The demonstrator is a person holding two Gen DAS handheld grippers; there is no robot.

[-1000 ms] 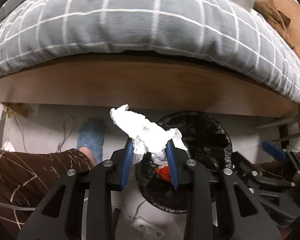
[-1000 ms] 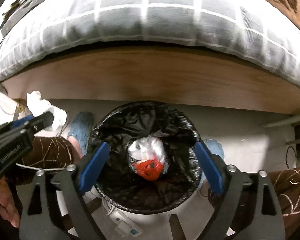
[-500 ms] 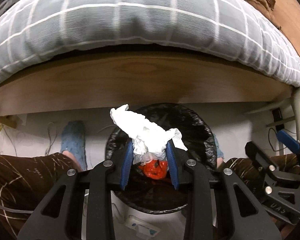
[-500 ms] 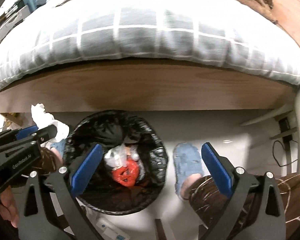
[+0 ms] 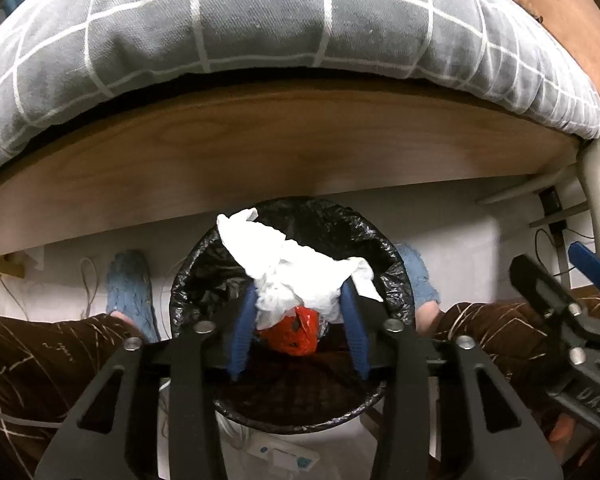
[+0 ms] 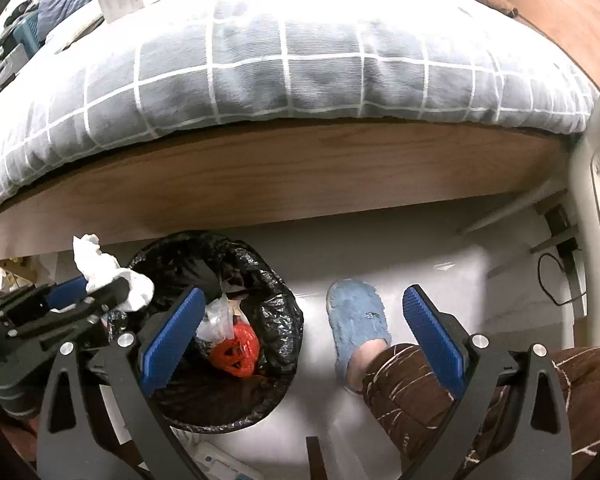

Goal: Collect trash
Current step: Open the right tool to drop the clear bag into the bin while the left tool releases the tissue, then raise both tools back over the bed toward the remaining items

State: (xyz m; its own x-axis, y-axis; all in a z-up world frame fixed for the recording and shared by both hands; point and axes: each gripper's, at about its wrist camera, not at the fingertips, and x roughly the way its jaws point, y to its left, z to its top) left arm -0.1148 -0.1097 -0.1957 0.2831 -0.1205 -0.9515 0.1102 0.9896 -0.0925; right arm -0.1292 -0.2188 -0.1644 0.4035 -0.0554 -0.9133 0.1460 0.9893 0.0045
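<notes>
My left gripper (image 5: 300, 300) is shut on a crumpled white tissue (image 5: 292, 264) and holds it right over the open mouth of a round bin lined with a black bag (image 5: 392, 268). Red and clear plastic trash (image 5: 292, 336) lies inside the bin. In the right wrist view the left gripper (image 6: 96, 292) with the tissue (image 6: 100, 272) hangs over the bin's left rim (image 6: 284, 300). My right gripper (image 6: 300, 312) is open and empty, to the right of the bin above the floor.
A wooden bed frame (image 5: 300, 152) with a grey checked duvet (image 5: 260, 20) overhangs the bin. The person's feet in blue slippers (image 6: 358, 320) and brown trouser legs (image 5: 40, 344) flank the bin. A white power strip (image 5: 284, 456) and cables lie on the floor.
My left gripper has moved right with the tissue, from beside the bin to over its middle. My right gripper has moved right, off the bin.
</notes>
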